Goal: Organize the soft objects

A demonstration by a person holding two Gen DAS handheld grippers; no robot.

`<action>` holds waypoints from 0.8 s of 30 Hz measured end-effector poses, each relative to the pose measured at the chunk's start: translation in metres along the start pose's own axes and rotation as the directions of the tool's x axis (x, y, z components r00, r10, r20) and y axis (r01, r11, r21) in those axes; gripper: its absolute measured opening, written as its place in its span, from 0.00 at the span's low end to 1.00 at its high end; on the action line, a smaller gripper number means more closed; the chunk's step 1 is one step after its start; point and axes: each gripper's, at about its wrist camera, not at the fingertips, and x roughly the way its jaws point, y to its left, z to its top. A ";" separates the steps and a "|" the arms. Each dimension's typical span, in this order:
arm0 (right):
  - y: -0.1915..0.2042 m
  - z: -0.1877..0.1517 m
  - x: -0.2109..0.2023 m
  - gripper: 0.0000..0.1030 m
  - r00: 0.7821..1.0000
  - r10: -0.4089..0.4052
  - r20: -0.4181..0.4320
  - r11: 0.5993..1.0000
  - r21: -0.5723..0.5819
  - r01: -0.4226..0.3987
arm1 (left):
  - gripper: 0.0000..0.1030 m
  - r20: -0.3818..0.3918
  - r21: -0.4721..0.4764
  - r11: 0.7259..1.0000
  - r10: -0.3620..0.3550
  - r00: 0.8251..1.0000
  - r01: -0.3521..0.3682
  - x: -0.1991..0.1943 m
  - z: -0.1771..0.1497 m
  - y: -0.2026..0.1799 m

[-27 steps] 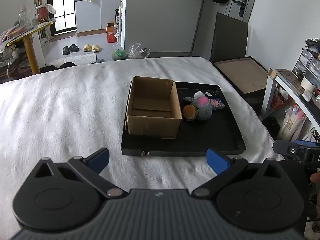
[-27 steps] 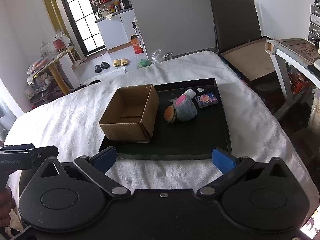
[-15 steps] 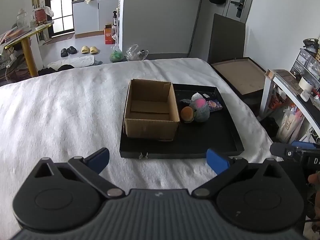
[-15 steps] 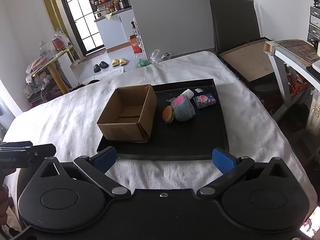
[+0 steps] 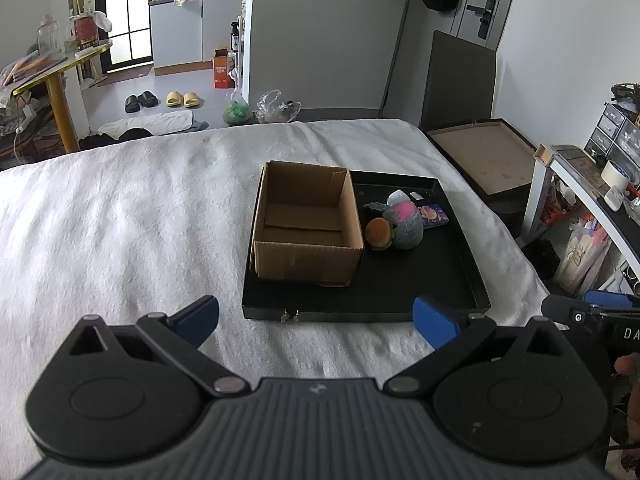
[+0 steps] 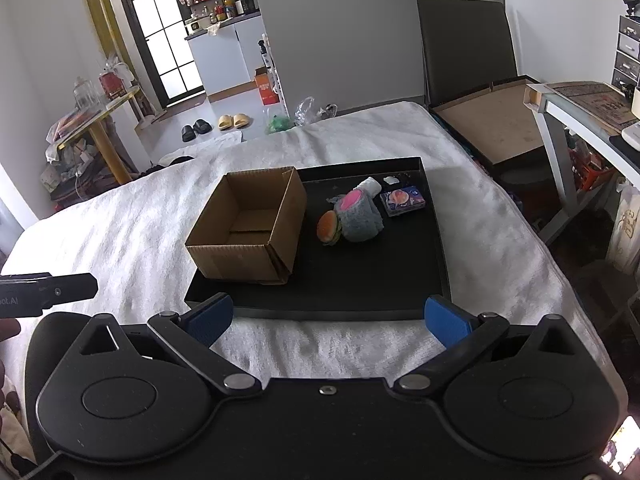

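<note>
My left gripper [image 5: 316, 314] and right gripper [image 6: 329, 318] were spread wide, holding nothing, short of the black tray [image 6: 434, 248] with cardboard box [image 6: 248, 232] and plush toy [image 6: 358, 218].

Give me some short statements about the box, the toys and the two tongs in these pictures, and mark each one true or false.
1. The cardboard box stands on the black tray. True.
2. A toy already lies inside the cardboard box. False: only its bottom flaps show inside.
3. The burger toy lies against the grey plush toy. True.
4. The left tongs are shut on the burger toy. False: they are open, with nothing between them, short of the tray.
5. The right tongs are open and hold nothing. True.
6. The small printed packet lies on the white blanket. False: it lies on the tray, beside the plush toy.
</note>
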 end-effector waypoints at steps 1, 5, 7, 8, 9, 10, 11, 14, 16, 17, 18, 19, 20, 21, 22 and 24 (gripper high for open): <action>0.000 0.000 0.000 1.00 1.000 0.001 0.000 1.000 -0.001 -0.001 | 1.00 0.001 0.000 1.000 0.001 1.000 -0.001 0.000 0.000 0.000; 0.002 0.000 -0.002 1.00 1.000 0.000 0.002 1.000 -0.006 0.000 | 1.00 -0.001 0.000 1.000 0.003 1.000 -0.003 0.001 0.000 0.000; 0.002 0.000 -0.002 1.00 1.000 0.000 0.004 1.000 -0.007 0.000 | 1.00 0.000 0.000 1.000 0.003 1.000 -0.003 0.001 0.000 0.000; 0.002 0.000 -0.002 1.00 1.000 0.001 0.006 1.000 -0.009 -0.001 | 1.00 0.003 0.000 1.000 0.005 1.000 -0.005 0.000 -0.001 0.001; 0.003 0.001 -0.003 1.00 1.000 0.001 0.009 1.000 -0.010 -0.001 | 1.00 0.005 0.000 1.000 0.006 1.000 -0.006 0.000 -0.001 0.001; 0.003 0.001 -0.003 1.00 1.000 0.000 0.009 1.000 -0.011 0.000 | 1.00 0.006 0.000 1.000 0.007 1.000 -0.007 0.000 -0.001 0.001; 0.003 0.001 -0.003 1.00 1.000 0.000 0.009 1.000 -0.011 0.000 | 1.00 0.008 0.002 1.000 0.006 1.000 -0.006 -0.001 -0.001 0.001; 0.003 0.003 -0.005 1.00 1.000 -0.003 0.009 1.000 -0.014 0.003 | 1.00 0.007 0.004 1.000 0.001 1.000 -0.001 -0.002 -0.003 0.002; 0.004 0.003 -0.004 1.00 1.000 -0.004 0.009 1.000 -0.013 0.004 | 1.00 0.010 0.006 1.000 -0.001 1.000 0.001 -0.003 -0.004 0.003; 0.004 0.002 -0.004 1.00 1.000 -0.004 0.010 1.000 -0.014 0.004 | 1.00 0.011 0.006 1.000 -0.001 1.000 0.001 -0.004 -0.004 0.003; 0.004 0.002 -0.005 1.00 1.000 -0.003 0.010 1.000 -0.014 0.003 | 1.00 0.013 0.006 1.000 -0.001 1.000 0.001 -0.004 -0.005 0.003; 0.004 0.002 -0.004 1.00 1.000 -0.004 0.010 1.000 -0.013 0.004 | 1.00 0.014 0.004 1.000 -0.001 1.000 0.001 -0.005 -0.005 0.004; 0.004 0.002 -0.004 1.00 1.000 -0.004 0.010 1.000 -0.013 0.004 | 1.00 0.014 0.003 1.000 -0.001 1.000 0.000 -0.005 -0.004 0.003; 0.004 0.002 -0.005 1.00 1.000 -0.005 0.010 1.000 -0.013 0.006 | 1.00 0.014 0.002 1.000 0.000 1.000 0.000 -0.005 -0.004 0.003; 0.003 0.002 -0.006 1.00 1.000 -0.006 0.011 1.000 -0.012 0.006 | 1.00 0.015 0.003 1.000 -0.001 1.000 0.001 -0.006 -0.004 0.003; 0.003 0.002 -0.006 1.00 1.000 -0.005 0.010 1.000 -0.014 0.006 | 1.00 0.015 0.006 1.000 -0.001 1.000 0.001 -0.006 -0.004 0.003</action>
